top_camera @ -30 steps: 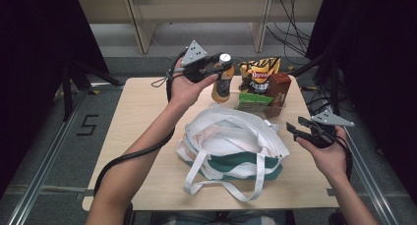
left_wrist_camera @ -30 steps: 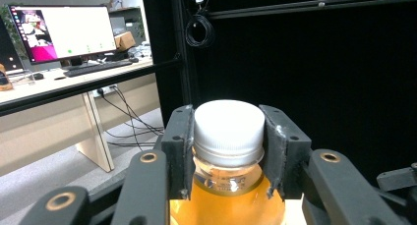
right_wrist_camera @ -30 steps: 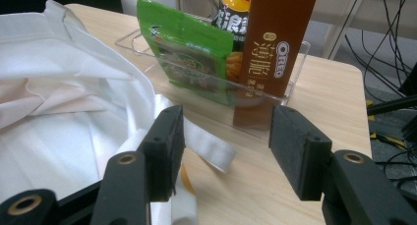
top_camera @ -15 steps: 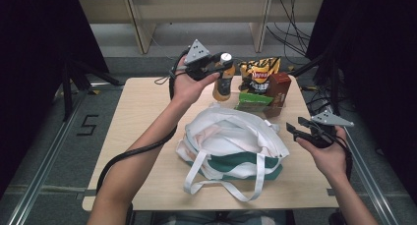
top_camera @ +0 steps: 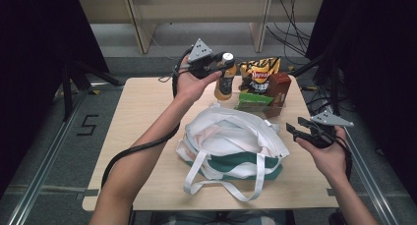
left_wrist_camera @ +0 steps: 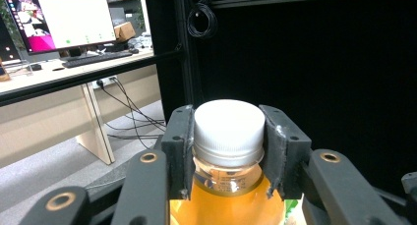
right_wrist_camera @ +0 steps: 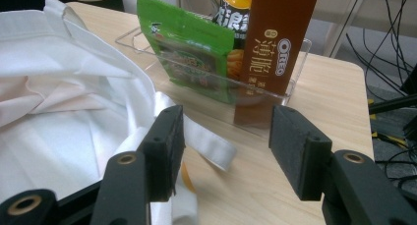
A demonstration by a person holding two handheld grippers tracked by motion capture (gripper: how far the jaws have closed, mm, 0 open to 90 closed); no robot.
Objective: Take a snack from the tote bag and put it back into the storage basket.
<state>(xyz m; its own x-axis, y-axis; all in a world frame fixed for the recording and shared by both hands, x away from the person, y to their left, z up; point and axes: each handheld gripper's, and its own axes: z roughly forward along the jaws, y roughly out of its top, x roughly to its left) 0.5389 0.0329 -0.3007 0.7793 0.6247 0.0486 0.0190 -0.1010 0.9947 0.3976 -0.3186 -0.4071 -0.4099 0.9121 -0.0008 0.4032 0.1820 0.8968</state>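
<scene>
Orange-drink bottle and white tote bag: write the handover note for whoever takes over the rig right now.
Left gripper: shut on the clear plastic bottle of orange drink, pads clamped on its white cap, held lifted beyond the bag.
Right gripper: open, empty, beside the bag's right edge.
White cloth tote bag with green base: lying mid-table, mouth slack.
Clear plastic tray: holds the green snack pouch, brown biscuit box and a chip bag.
Done: bottle picked up.
Left: probably open the bag's mouth, lower the bottle in, then the snacks.
</scene>
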